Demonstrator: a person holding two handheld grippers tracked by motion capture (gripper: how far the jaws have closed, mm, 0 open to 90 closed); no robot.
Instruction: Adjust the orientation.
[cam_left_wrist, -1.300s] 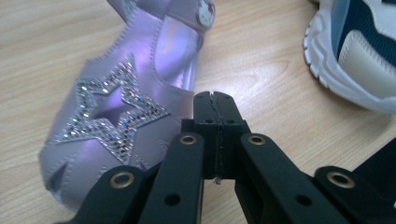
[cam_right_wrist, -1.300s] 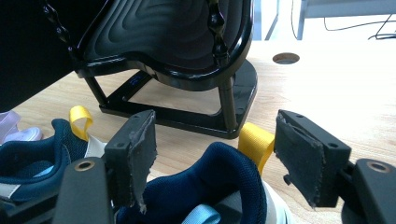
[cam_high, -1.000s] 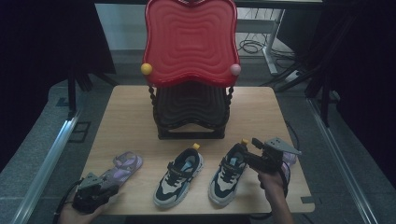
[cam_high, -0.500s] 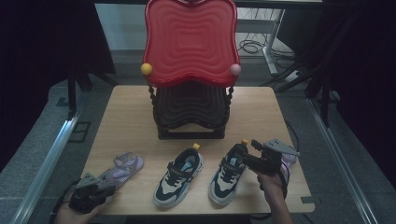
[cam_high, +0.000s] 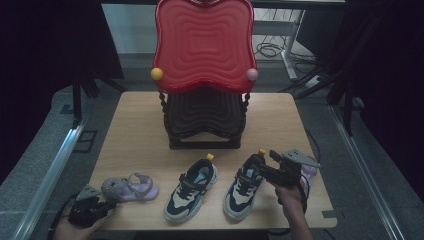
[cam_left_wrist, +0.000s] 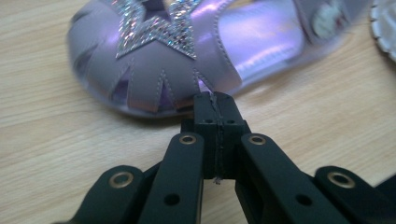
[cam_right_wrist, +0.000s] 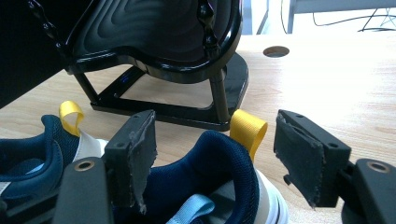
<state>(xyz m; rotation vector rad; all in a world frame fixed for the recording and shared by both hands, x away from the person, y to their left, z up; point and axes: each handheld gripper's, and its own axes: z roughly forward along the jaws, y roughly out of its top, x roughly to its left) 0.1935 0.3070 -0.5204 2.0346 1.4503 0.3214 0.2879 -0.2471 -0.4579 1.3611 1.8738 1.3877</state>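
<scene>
Right gripper (cam_high: 262, 167), jaws wide, straddling the heel of the right sneaker (cam_high: 243, 187) at the near right of the table (cam_high: 135, 130), just near of the rack (cam_high: 205, 120). Centre the heel collar between the pads, keep the yellow loop (cam_right_wrist: 247, 130) clear of the right pad, sink a little deeper, then close firmly on the padded heel so as not to tip the toe.

Left gripper (cam_left_wrist: 215, 100) pressed shut on nothing, tips at the toe edge of the sandal (cam_left_wrist: 187, 51), near left; touching or just short, hard to tell.

Sneaker's toe cut off in the right gripper view. Rack's lower shelf mostly hidden under the red top in the high view. Possibly something lilac behind the right gripper, too covered to name.
</scene>
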